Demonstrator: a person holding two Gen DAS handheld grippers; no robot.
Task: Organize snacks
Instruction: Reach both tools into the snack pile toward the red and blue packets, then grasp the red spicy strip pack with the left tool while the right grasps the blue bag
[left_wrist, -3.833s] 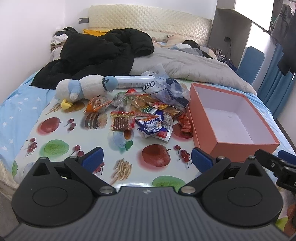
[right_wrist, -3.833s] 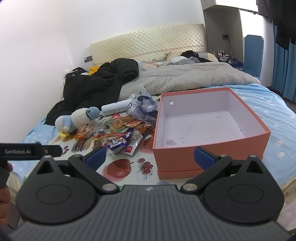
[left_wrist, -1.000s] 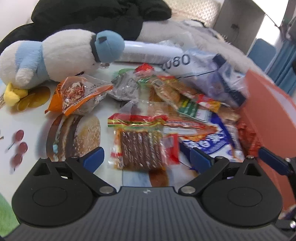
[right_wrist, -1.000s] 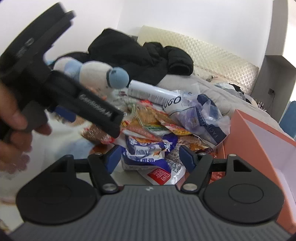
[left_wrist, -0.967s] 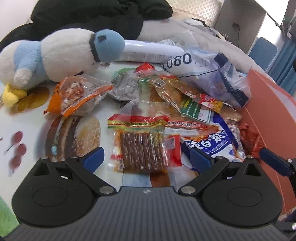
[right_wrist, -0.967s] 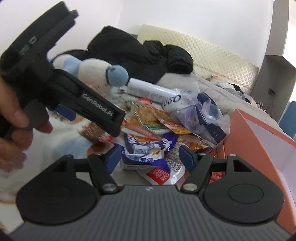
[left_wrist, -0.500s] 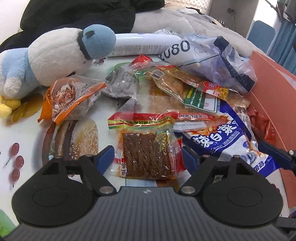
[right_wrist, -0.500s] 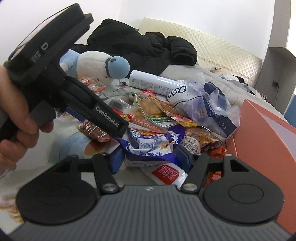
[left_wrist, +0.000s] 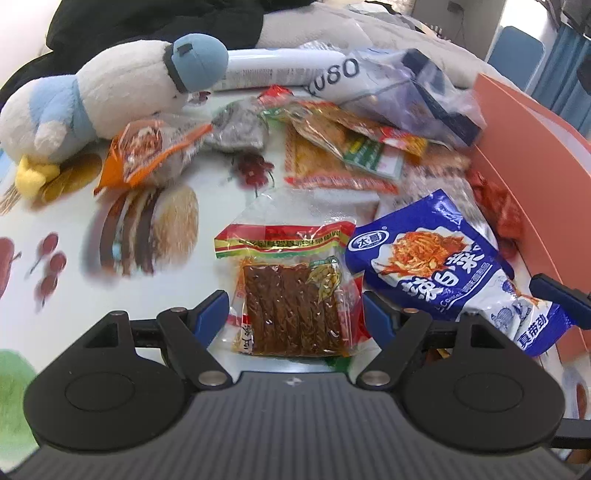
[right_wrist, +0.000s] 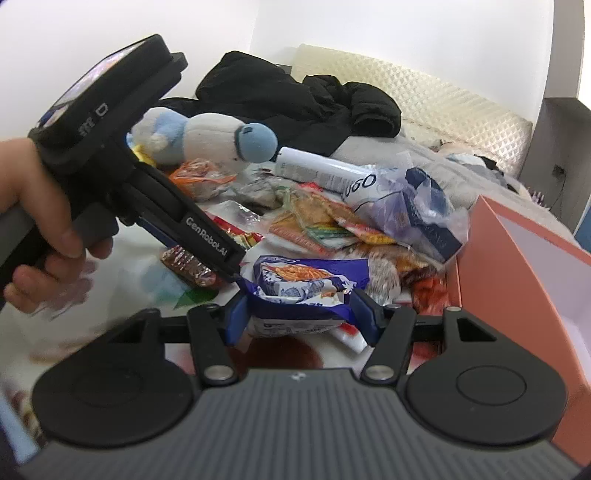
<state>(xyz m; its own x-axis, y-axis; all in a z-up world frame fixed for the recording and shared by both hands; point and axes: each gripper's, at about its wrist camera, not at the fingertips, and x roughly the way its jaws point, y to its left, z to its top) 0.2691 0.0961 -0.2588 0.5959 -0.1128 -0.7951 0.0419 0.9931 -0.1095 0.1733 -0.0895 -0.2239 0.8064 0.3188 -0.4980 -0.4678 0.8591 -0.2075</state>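
A clear packet of brown strips with a red and yellow header sits between the blue pads of my left gripper, which is shut on its two sides. It has come away from the snack pile behind it. My right gripper is shut on a crumpled blue snack bag, held just above the mat. In the left wrist view that blue bag hangs at the right, with a right finger beside it. The orange box stands open to the right.
A white and blue plush toy, a white tube and a clear bag lie behind the pile. An orange packet rests on the printed mat. A hand holds the left gripper. Black clothes cover the bed behind.
Both pairs of jaws have narrowed onto their packets. The left gripper has drawn the brown packet back from the pile. The blue bag has crumpled and risen in the right gripper.
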